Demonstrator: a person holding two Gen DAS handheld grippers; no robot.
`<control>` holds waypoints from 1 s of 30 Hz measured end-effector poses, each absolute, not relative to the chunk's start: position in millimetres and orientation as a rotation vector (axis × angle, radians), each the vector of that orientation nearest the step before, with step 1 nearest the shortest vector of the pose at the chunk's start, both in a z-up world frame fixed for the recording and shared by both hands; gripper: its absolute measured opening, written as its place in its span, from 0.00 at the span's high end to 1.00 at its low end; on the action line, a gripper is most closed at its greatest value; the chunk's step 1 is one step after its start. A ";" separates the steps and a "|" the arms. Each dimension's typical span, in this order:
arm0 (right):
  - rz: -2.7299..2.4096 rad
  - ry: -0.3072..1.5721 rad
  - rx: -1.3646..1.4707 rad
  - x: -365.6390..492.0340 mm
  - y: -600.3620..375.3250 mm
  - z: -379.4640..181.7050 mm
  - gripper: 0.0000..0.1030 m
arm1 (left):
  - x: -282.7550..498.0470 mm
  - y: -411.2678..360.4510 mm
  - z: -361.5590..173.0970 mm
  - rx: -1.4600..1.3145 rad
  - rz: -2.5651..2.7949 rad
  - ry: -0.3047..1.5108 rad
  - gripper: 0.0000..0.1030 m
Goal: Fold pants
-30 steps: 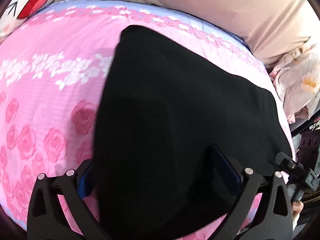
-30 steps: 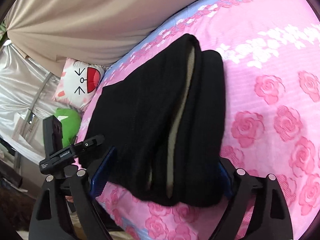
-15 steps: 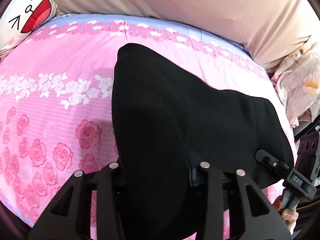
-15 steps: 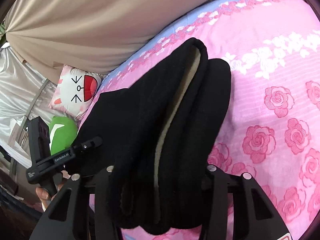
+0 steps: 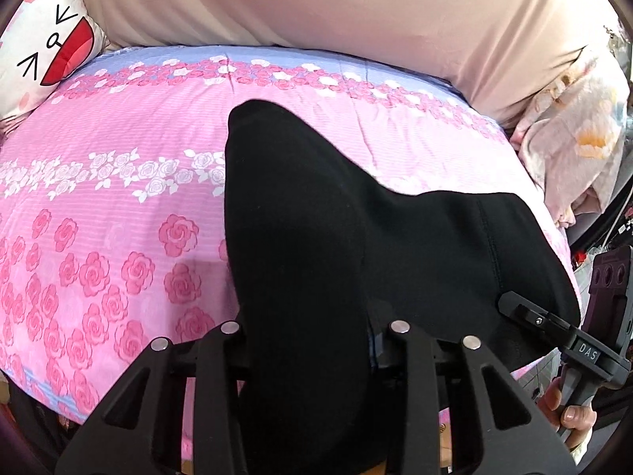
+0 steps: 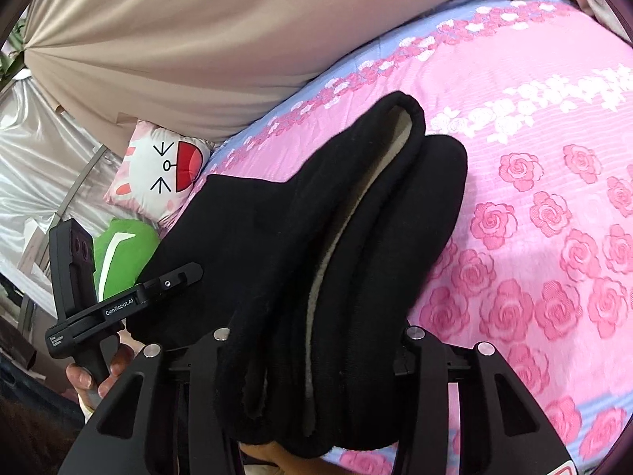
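The black pants (image 5: 316, 237) with a pale fleece lining (image 6: 340, 253) lie on the pink rose-print bed (image 5: 118, 198), their near edge lifted. My left gripper (image 5: 312, 340) is shut on one near corner of the pants. My right gripper (image 6: 316, 340) is shut on the other near end, where bunched layers show the lining. Each gripper shows in the other's view: the right gripper (image 5: 554, 328) at lower right, the left gripper (image 6: 130, 297) at lower left. The fingertips are hidden by cloth.
A beige curtain (image 5: 356, 19) hangs behind the bed. A white cartoon-face pillow (image 5: 43, 51) and a green cushion (image 6: 122, 253) lie at one end. A floral quilt (image 5: 573, 150) is bunched at the other end. The bed's near edge is right below the grippers.
Both grippers went from open astride the pants' near edge to shut on it. They have since lifted the cloth and pulled back a little.
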State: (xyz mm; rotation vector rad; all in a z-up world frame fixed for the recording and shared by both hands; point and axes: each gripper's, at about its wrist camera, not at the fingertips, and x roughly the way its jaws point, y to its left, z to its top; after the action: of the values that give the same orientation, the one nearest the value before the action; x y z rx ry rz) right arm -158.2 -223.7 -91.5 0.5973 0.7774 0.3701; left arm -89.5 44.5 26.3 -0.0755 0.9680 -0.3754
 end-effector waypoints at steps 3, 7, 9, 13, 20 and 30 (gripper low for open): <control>0.380 0.748 0.582 -171.5 -222.1 -79.1 0.59 | -104.2 45.9 38.2 -0.080 -0.401 0.948 0.68; 0.392 0.699 0.551 -191.1 -218.3 -56.4 0.59 | -127.6 48.9 62.7 -0.075 -0.437 0.894 0.68; 0.398 0.667 0.531 -202.0 -217.3 -43.3 0.59 | -138.2 50.7 77.2 -0.069 -0.448 0.855 0.68; 0.413 0.582 0.497 -223.0 -218.4 -11.0 0.59 | -156.7 55.8 109.6 -0.062 -0.471 0.762 0.68; 0.443 0.372 0.389 -257.4 -214.8 69.8 0.59 | -190.1 65.5 187.6 -0.027 -0.496 0.518 0.68; 0.443 0.040 0.208 -280.1 -211.6 185.9 0.59 | -213.3 65.5 291.2 0.013 -0.495 0.158 0.67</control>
State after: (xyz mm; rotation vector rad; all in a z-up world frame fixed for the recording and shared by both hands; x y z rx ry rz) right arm -280.1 -211.6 185.9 0.2084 0.0395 0.4433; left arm -213.3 65.5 291.2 0.0134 0.1583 -0.4947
